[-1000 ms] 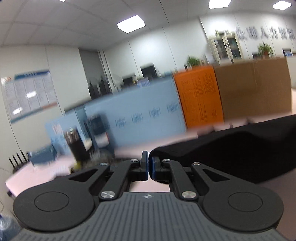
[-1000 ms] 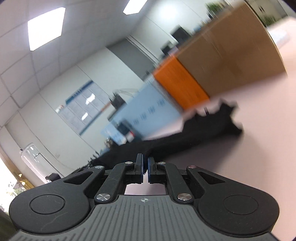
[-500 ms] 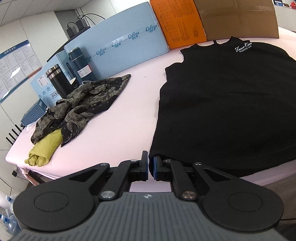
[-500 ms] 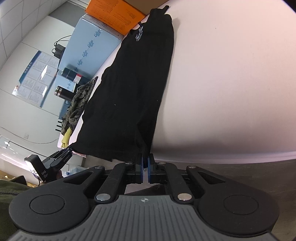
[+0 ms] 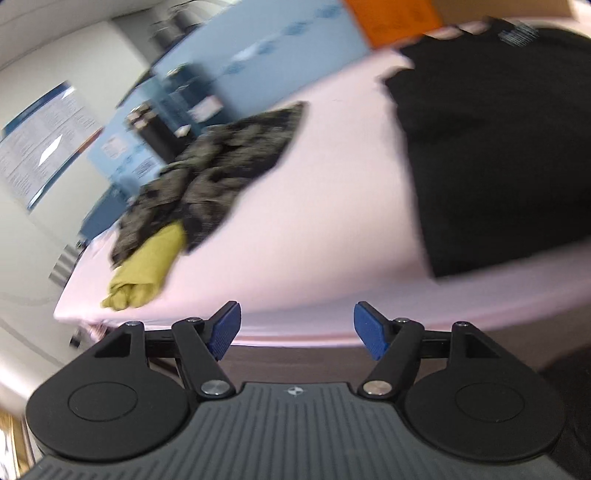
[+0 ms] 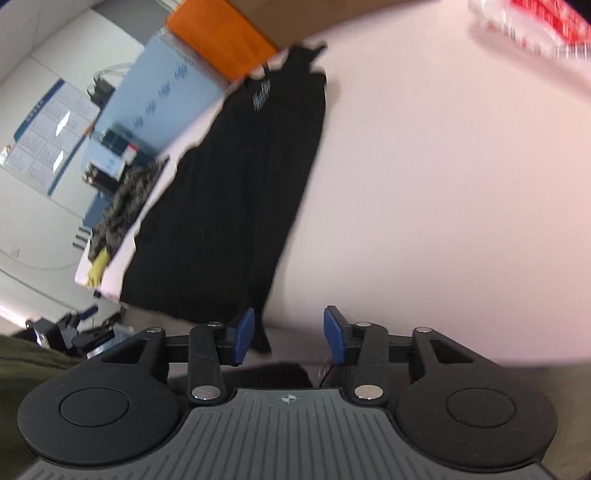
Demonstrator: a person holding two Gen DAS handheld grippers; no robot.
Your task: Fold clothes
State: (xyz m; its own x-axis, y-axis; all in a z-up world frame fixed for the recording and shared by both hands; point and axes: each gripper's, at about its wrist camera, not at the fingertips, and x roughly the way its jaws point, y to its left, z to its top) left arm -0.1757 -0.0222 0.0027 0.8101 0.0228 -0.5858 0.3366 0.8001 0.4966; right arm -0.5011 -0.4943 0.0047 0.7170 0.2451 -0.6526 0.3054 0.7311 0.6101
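Left wrist view is pretty blurry, but the left hand-held gripper [image 5: 297, 330] has its blue pads [image 5: 224, 330] well apart, having just been opening, with nothing between them. It sits off the near edge of the pink surface [image 5: 325, 206]. The black top [image 5: 495, 147] lies flat on the right side, its near hem close to the surface edge. Off to the left there's a patterned dark garment [image 5: 218, 170] heaped over a yellow-green one [image 5: 147, 269], well apart from the black top. Blue boxes [image 5: 266, 55] and an orange box [image 5: 399, 18] stand along the far side.

Right wrist view: the right hand-held gripper [image 6: 289, 334] also has its jaws parted, just been opening too. One near corner of the black top [image 6: 236, 206] hangs over the surface edge right beside the left pad [image 6: 244, 334], though I can't tell if it touches. An olive sleeve [image 6: 33, 369] shows at the far left.
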